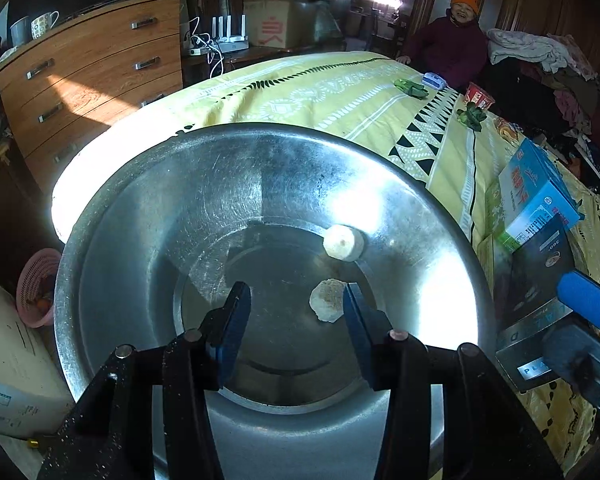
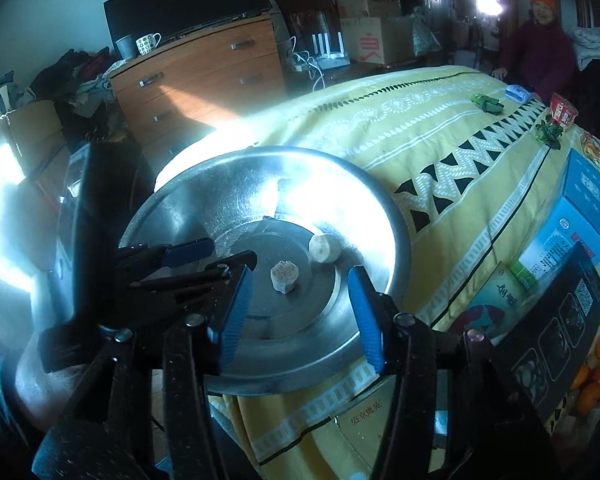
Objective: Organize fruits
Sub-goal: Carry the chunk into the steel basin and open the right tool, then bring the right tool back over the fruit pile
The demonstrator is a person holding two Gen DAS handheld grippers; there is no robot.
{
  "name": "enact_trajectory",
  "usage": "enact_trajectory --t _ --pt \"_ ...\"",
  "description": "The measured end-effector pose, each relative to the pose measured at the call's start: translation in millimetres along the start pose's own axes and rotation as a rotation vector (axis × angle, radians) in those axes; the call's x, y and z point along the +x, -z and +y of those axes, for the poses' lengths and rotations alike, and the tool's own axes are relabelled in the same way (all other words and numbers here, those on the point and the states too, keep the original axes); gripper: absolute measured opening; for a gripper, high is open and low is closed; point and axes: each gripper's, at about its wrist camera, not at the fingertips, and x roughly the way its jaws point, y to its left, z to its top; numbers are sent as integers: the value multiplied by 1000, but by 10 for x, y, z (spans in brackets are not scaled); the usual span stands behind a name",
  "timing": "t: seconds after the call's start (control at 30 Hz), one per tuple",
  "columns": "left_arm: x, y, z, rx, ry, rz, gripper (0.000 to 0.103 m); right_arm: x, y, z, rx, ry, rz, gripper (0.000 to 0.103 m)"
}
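A large steel basin (image 1: 148, 216) sits on the yellow patterned cloth (image 1: 340, 96); it also shows in the right wrist view (image 2: 204, 200). Two pale fruit pieces lie in its bottom: a round chunk (image 1: 343, 242) (image 2: 324, 249) and a flatter piece (image 1: 326, 299) (image 2: 284, 276). My left gripper (image 1: 296, 300) is open over the basin, its right finger beside the flatter piece. My right gripper (image 2: 302, 278) is open and empty above the basin's near rim. The left gripper's fingers (image 2: 188, 250) show at the basin's left side.
Blue-and-white cartons (image 1: 540, 196) (image 2: 572, 220) and a dark box (image 2: 560, 320) stand right of the basin. Oranges (image 2: 596, 376) lie at the far right. Green items (image 1: 410, 87), a red cup (image 1: 480, 96), a wooden dresser (image 1: 92, 80), a pink basket (image 1: 38, 288) and a seated person (image 1: 456, 40) surround the cloth.
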Motion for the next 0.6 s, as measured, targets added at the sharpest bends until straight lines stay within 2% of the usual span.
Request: enact_trajectory --t 0.1,0.17,0.2,0.23,0.27,0.3,0.33,0.43,0.5,0.53,0.6 --pt "-161 -8 -41 -2 29 -46 49 -383 139 -32 -14 18 -78 51" --pt "-279 -15 -91 -2 49 -80 49 -694 311 -66 -47 120 -160 54" --pt "-343 -17 -126 -5 64 -99 49 -887 468 -103 -69 207 -218 67" --pt "-392 -24 -170 -7 78 -114 49 -1009 600 -129 -85 281 -264 90" --pt "-445 -28 -230 -5 96 -129 49 -1168 807 -169 -106 399 -335 101" --pt "-507 -23 -311 3 118 -147 49 -1287 1001 -230 -121 494 -390 103" --pt "-559 -20 -400 14 137 -164 49 -1355 1177 -307 -135 570 -407 103" --pt "-736 4 -748 73 194 -217 49 -1474 1685 -594 -166 839 -331 103" --pt "-831 22 -995 114 237 -239 53 -1672 2023 -765 -159 996 -340 103" --pt "-862 33 -1116 131 255 -245 53 -1774 2174 -832 -139 1051 -324 103" --pt "-898 66 -1344 163 294 -243 53 -1853 2434 -1138 -41 1085 -178 103"
